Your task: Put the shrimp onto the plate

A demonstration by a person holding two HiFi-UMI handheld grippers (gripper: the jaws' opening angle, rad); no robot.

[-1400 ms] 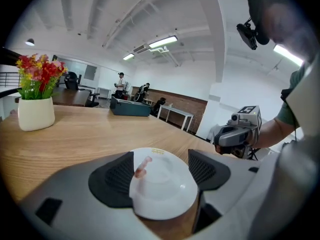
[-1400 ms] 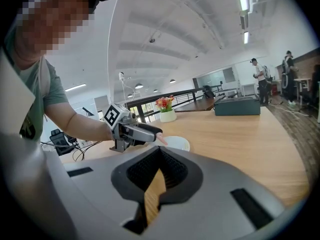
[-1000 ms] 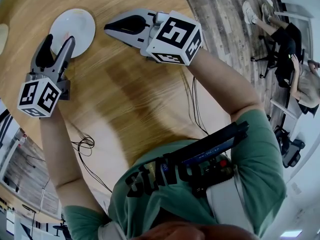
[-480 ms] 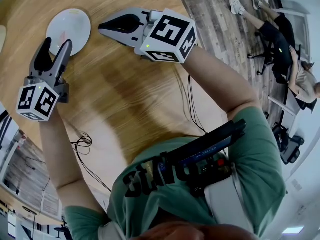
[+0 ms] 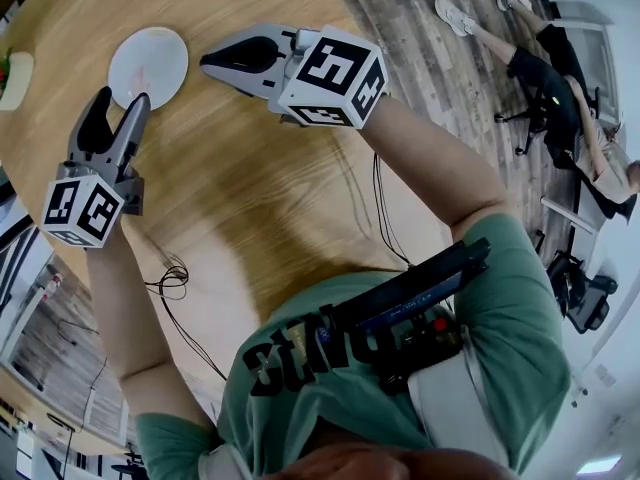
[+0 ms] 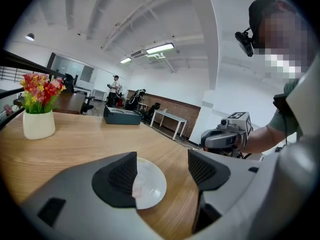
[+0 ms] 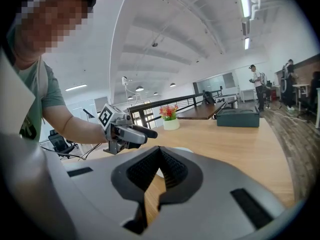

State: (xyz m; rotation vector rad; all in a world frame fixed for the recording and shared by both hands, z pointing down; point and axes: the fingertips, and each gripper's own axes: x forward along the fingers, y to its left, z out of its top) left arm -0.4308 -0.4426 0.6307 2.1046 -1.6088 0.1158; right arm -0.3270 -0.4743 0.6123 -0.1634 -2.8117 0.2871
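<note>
Shrimp [image 6: 138,190] lay on the white plate [image 6: 156,183]. Near the plate, the left gripper [image 5: 120,108] was released and the right gripper [image 5: 212,60] was clenched, empty.

Nothing can be read clearly. Large black letters cross the chest of the person's green shirt [image 5: 500,298], but folds and a strap break them up. The marker cube [image 5: 82,210] on the left gripper [image 5: 120,103], like the one on the right gripper [image 5: 208,61], bears only black-and-white square patterns.

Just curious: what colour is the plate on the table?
The plate is white; the head view shows it best.
</note>
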